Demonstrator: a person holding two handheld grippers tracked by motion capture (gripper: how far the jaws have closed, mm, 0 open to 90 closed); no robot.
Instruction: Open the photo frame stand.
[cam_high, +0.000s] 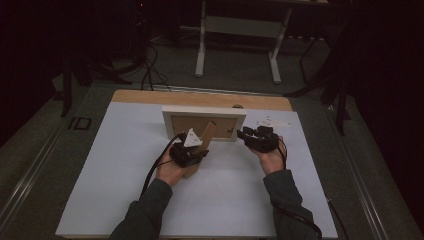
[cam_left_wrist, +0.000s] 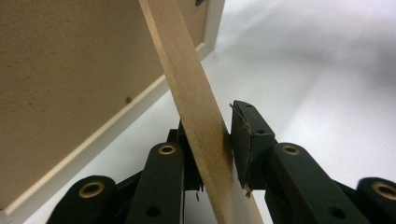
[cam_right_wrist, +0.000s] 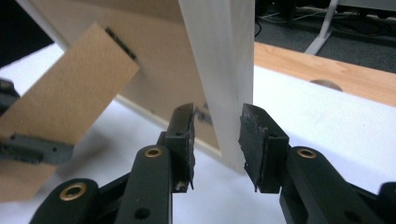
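Frame (cam_high: 204, 116) stood on counter (cam_high: 125, 170) | prop leg (cam_left_wrist: 196, 107) swung out, pinched by left tongs (cam_left_wrist: 219, 154) | frame's edge straddled by right tongs (cam_right_wrist: 217, 140), contact unclear | release left.

No readable text anywhere, no label, brand, number or sign legible on the picture frame's back (cam_high: 200, 123), its fold-out stand (cam_left_wrist: 196, 102), or the white tabletop (cam_high: 125, 165)

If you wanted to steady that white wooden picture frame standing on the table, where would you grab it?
Probably by its side rail. The white wooden picture frame stands upright, its brown back facing the person, so that narrow edge fits between the right claw, coming in level from the right, clear of the brown cardboard stand.
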